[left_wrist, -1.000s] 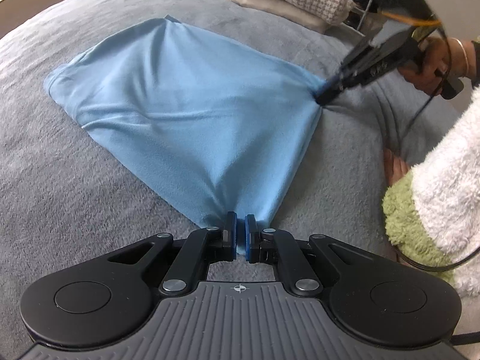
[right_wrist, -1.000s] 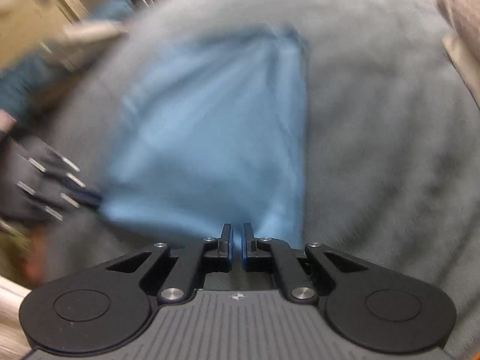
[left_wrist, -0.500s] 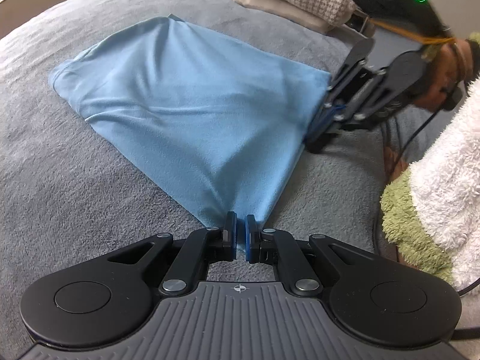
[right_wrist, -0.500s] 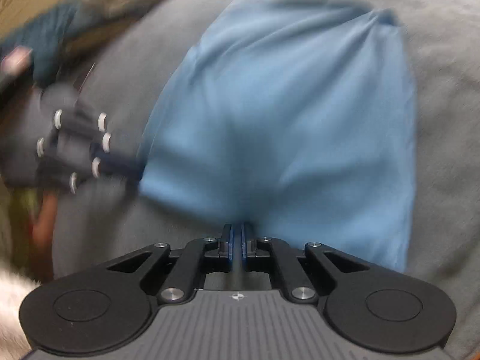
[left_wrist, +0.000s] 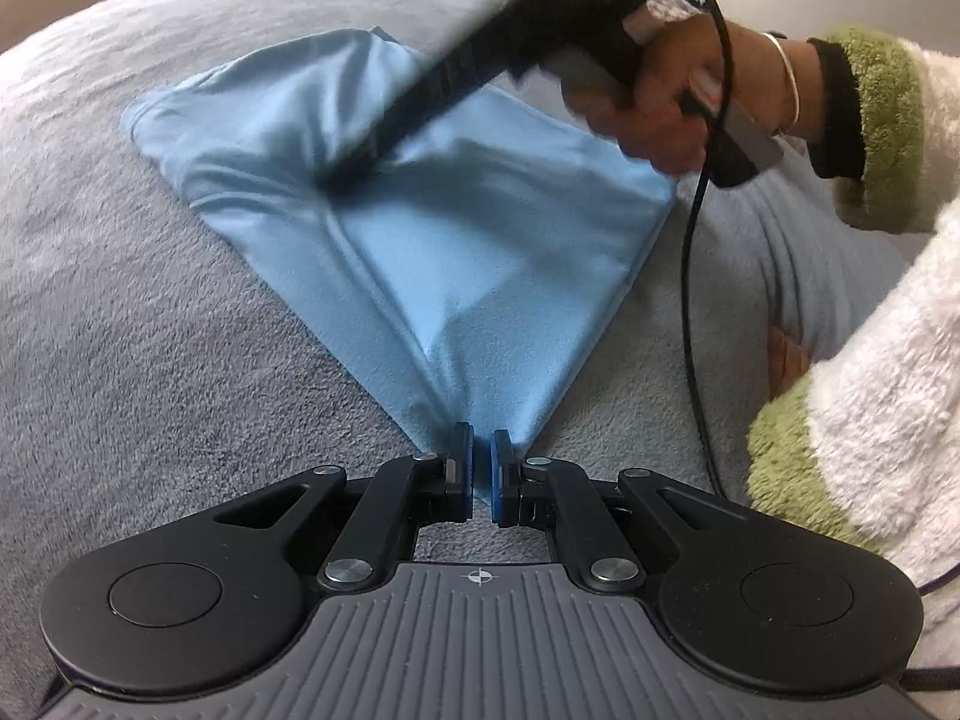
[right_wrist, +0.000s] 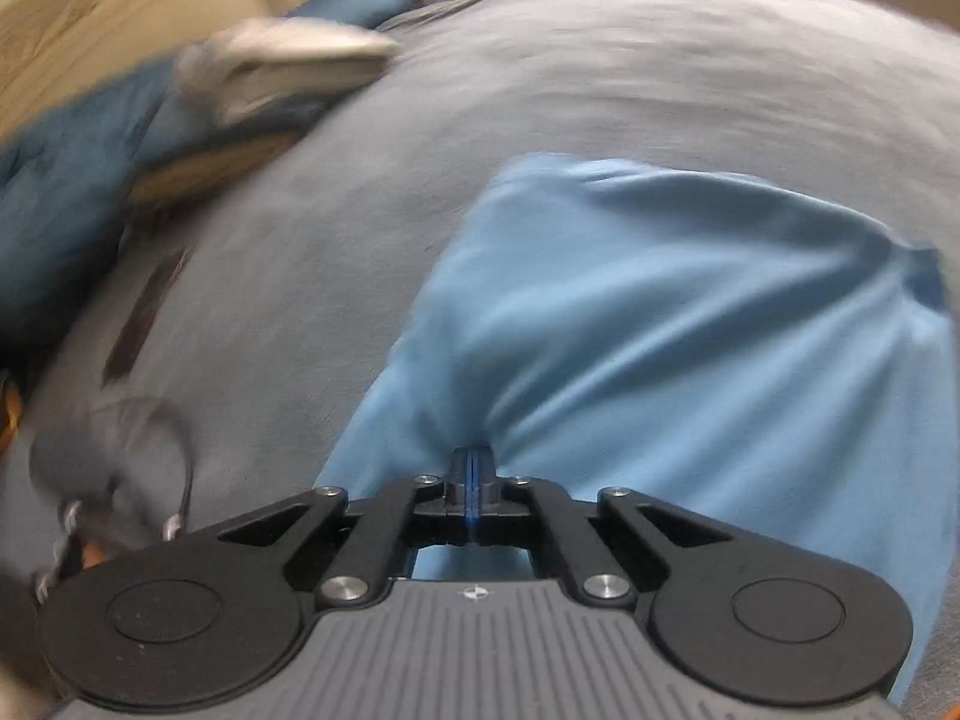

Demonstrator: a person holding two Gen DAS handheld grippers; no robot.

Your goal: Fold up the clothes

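Observation:
A light blue garment lies on the grey blanket. My left gripper is shut on its near corner, low over the blanket. My right gripper reaches over the garment's middle toward the far left; in the right wrist view it is shut on a fold of the blue garment, which bunches at the pads. The right-hand part of the cloth is folded over toward the left.
The grey blanket covers the bed. Folded light and blue clothes lie at its far side in the right wrist view. A fuzzy white and green sleeve and a black cable are at the right.
My right gripper has swung from the garment's right corner across and over it toward the far left, carrying the cloth with it. My left gripper has stayed shut on the near corner.

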